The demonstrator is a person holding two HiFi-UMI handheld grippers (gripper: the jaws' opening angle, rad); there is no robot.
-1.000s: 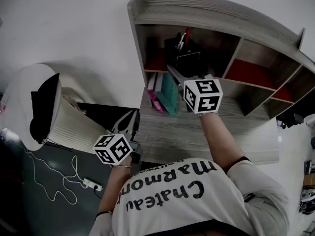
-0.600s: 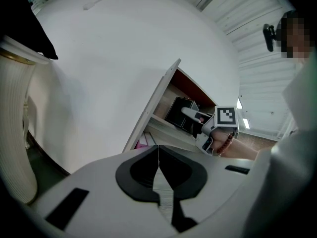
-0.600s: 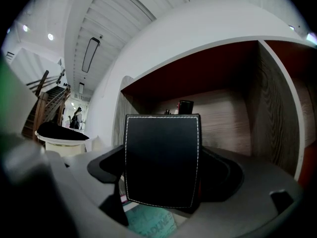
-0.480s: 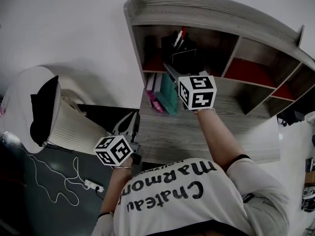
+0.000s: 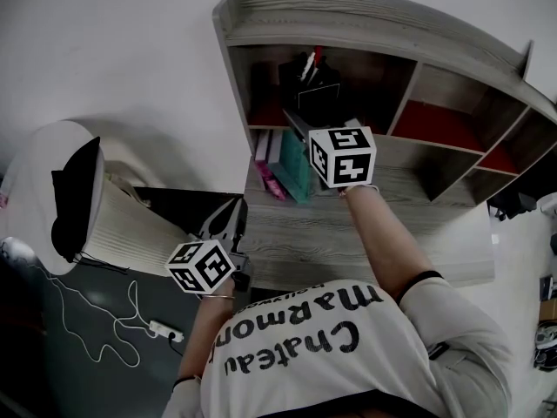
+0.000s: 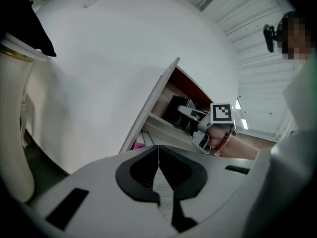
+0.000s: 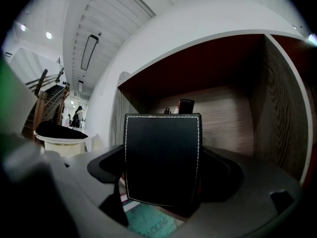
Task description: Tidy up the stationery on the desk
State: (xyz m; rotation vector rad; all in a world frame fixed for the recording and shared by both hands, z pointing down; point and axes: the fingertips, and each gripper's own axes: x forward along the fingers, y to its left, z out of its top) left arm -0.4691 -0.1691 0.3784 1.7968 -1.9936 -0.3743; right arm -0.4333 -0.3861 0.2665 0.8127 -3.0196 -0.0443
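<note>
A black pen holder (image 5: pixel 311 97) with white stitching and several pens (image 5: pixel 310 62) in it hangs at the mouth of the shelf's upper-left compartment (image 5: pixel 261 81). My right gripper (image 5: pixel 305 124) is shut on it. In the right gripper view the holder (image 7: pixel 162 157) fills the space between the jaws, and a teal book (image 7: pixel 148 223) shows below it. My left gripper (image 5: pixel 230 207) hovers at the desk's left front edge, shut with nothing in it (image 6: pixel 158 155). From there I see the holder (image 6: pixel 174 110) ahead.
A grey wooden shelf unit (image 5: pixel 374 26) with red-backed compartments stands on the desk (image 5: pixel 383 238). A teal book (image 5: pixel 297 159) and a pink book (image 5: pixel 271 181) lean under the left compartment. A round white table (image 5: pixel 35 159) stands at left, a power strip (image 5: pixel 162 325) on the floor.
My right gripper has carried the pen holder a little left and farther toward the upper-left compartment. The left gripper has stayed put.
</note>
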